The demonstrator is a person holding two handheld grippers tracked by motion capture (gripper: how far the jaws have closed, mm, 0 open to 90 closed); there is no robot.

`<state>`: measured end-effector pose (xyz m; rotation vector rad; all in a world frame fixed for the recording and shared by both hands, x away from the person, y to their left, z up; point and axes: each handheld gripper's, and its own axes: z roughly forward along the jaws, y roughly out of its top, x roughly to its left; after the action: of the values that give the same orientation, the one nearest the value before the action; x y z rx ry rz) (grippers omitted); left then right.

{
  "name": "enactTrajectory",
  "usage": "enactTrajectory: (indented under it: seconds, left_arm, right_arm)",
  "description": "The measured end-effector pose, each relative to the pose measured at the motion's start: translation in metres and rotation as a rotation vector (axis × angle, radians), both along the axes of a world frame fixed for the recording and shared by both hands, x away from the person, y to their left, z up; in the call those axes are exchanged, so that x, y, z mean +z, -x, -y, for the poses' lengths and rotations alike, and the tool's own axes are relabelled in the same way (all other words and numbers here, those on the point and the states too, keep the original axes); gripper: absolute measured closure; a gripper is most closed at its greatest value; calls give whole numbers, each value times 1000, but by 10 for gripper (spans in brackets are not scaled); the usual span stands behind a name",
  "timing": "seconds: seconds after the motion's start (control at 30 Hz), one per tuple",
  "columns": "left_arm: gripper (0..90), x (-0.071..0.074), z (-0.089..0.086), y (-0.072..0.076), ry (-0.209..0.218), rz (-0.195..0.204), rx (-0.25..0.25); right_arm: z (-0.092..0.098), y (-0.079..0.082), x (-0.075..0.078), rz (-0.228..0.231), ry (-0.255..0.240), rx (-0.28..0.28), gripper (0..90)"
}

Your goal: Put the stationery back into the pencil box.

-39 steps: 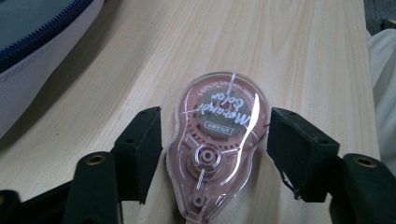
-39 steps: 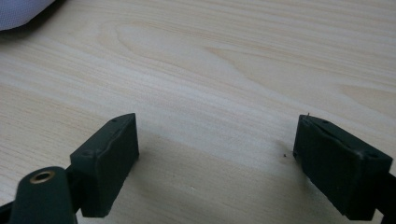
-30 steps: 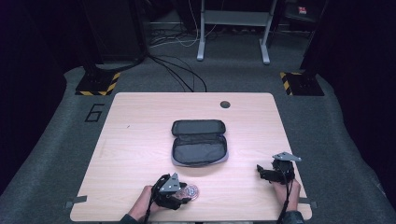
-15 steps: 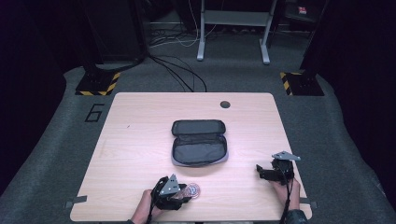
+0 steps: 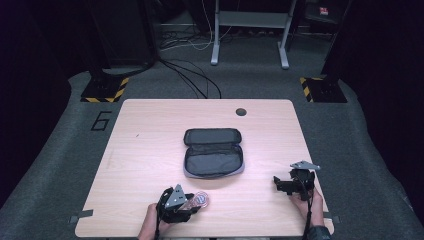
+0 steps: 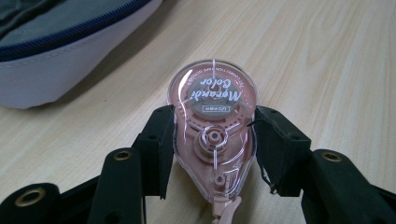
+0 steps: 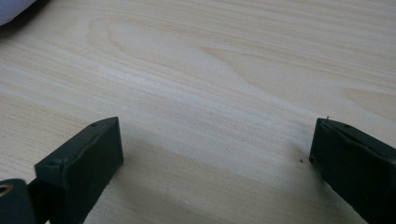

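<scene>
High view: the left gripper (image 5: 196, 204) sits at the near edge of the table (image 5: 150, 135), left of centre, and a round pink correction tape dispenser (image 5: 200, 200) now lies between its jaws. A second ago the jaws stood a little apart from it; they have since come in on its sides, while the hand barely shifted. The open grey pencil case (image 5: 213, 152) lies flat at the table's middle, just beyond and slightly right of the dispenser, unmoved. The right gripper (image 5: 276, 184) rests near the right edge, well apart from both (nothing is near its tips).

Left gripper view: the two black pads press on the clear shell of the correction tape dispenser (image 6: 214, 135), one on each flank, with no gap showing on either side. The dispenser lies flat on the wood, label up, its rounded end pointing away from the gripper and its nozzle towards it. A corner of the pencil case (image 6: 60, 51) fills the far left. I judge the grasp complete, so lifting the dispenser towards the case looks like the next move (a smooth, tapered shell could slide out if tilted).

Right gripper view: the right gripper (image 7: 215, 154) has its jaws spread wide over bare wood, having just been opening further, with nothing between them.
</scene>
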<state>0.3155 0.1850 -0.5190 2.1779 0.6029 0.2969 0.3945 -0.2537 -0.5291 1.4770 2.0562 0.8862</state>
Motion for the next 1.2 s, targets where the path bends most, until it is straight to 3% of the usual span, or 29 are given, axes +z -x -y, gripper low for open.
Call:
enactTrajectory:
  seconds: [0.63,0.93,1.2]
  left_arm:
    - [502,37,-8,-13,-4,18,22]
    - [502,58,-5,-27,-18,46,20]
    - [502,69,0,-42,-16,58,28]
  right_arm:
    - [0,0,0,-1,-2,4,21]
    - [1,-1,0,0,3,13,19]
    - [1,-1,0,0,4,14,18]
